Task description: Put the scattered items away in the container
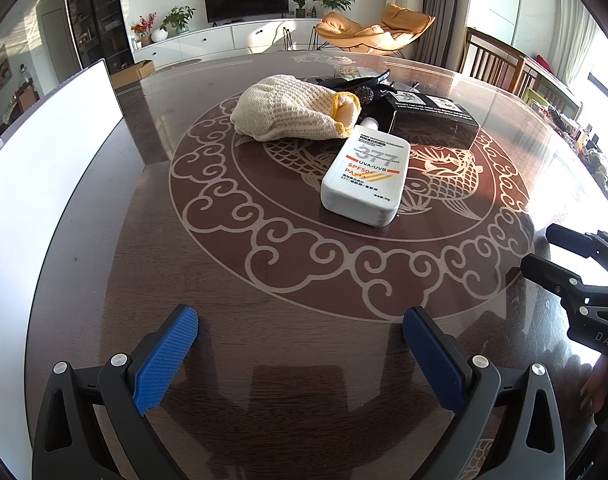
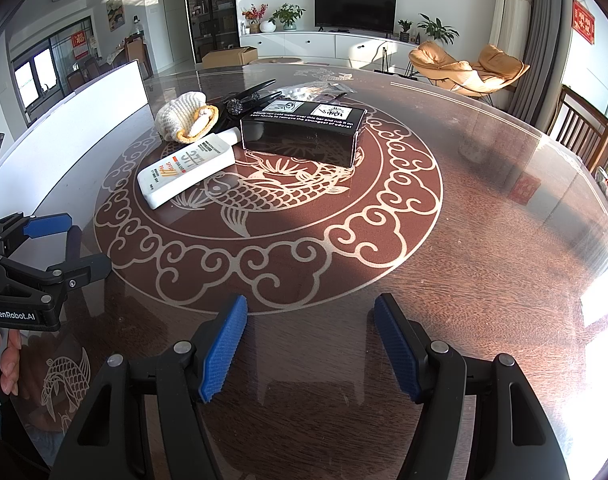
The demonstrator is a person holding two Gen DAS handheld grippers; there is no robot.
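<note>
White container [image 1: 44, 168] cut off at 9 o'clock edge; interior hidden. Black hair clip [image 1: 368, 80] mostly hidden behind knitted pouch [image 1: 288, 108] and black box [image 1: 432, 120]. Clear packet [image 2: 316, 89] at 12 o'clock: contents unreadable. Sunscreen bottle [image 1: 366, 176] small print illegible.

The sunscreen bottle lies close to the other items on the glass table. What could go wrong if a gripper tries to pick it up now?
1. The sunscreen bottle has its cap end against the knitted pouch and black box, so open fingers may push those neighbours.
2. The glass table looks smooth; the flat bottle could slide away instead of being gripped.
3. The left gripper and right gripper are both open and near each other; they might collide.
</note>
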